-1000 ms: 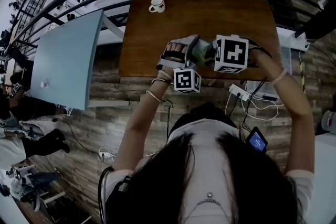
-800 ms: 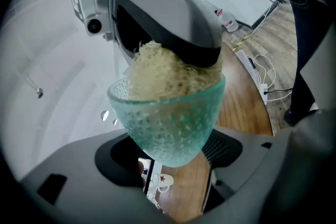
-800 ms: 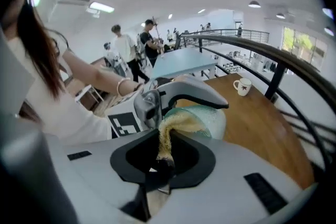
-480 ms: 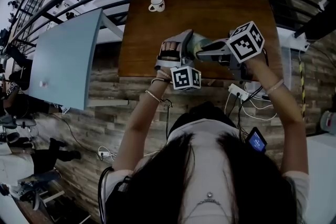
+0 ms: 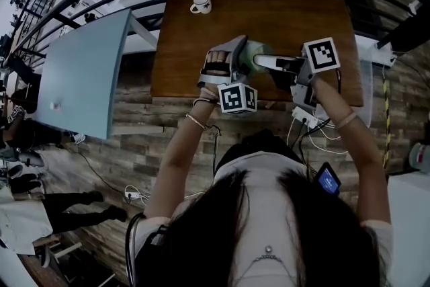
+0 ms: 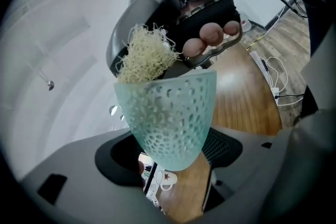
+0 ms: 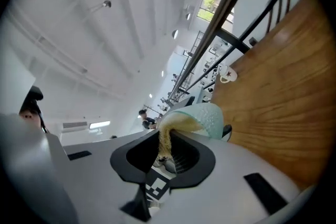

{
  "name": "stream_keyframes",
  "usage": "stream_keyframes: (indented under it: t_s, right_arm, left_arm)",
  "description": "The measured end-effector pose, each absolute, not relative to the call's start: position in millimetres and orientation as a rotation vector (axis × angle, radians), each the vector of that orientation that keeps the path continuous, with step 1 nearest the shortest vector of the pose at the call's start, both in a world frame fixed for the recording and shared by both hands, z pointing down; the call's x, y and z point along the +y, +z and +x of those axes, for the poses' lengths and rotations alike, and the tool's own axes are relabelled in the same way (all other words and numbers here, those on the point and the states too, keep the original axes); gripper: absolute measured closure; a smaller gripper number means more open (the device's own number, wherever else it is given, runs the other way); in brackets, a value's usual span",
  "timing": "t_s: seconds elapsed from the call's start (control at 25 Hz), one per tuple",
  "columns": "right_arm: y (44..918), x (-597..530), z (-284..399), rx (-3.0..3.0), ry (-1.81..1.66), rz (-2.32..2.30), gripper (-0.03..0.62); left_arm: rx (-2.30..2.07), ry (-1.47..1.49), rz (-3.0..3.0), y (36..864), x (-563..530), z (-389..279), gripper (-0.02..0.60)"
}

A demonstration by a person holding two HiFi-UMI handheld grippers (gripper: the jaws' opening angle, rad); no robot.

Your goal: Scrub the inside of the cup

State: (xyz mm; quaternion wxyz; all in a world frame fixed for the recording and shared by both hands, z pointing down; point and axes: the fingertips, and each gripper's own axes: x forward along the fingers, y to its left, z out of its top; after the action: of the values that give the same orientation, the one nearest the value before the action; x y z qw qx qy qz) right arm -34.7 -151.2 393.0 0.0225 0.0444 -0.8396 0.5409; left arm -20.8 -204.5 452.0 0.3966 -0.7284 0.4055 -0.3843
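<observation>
Cup (image 6: 168, 113) of pale green mesh at frame centre, left gripper (image 6: 170, 160) clamped on its sides, right gripper (image 7: 167, 157) pinching a scourer (image 6: 140, 55) at its mouth

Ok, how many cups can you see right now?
2. A pale green perforated cup is clamped between the jaws of the left gripper, held up off the table. A white mug stands at the table's far edge. None looks hidden.

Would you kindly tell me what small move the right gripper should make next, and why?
Probably push the scrubber deeper into the cup: the right gripper pinches it at the rim, while the left gripper holds the cup.
</observation>
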Motion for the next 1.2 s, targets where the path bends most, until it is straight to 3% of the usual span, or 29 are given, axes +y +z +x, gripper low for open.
stream_keyframes:
  t_s: [0.64,1.2]
  right_arm:
    - [428.4,-113.2,-29.7,-2.382,0.712,0.006,0.516]
    - [454.4,-100.9,-4.3,-2.177,0.296,-0.041,0.516]
  left_arm:
    - [0.891,-1.023,-1.878,473.2,-186.8,-6.0,0.236]
    - [0.795,-1.035,-1.927,486.6,-174.4,7.2,0.236]
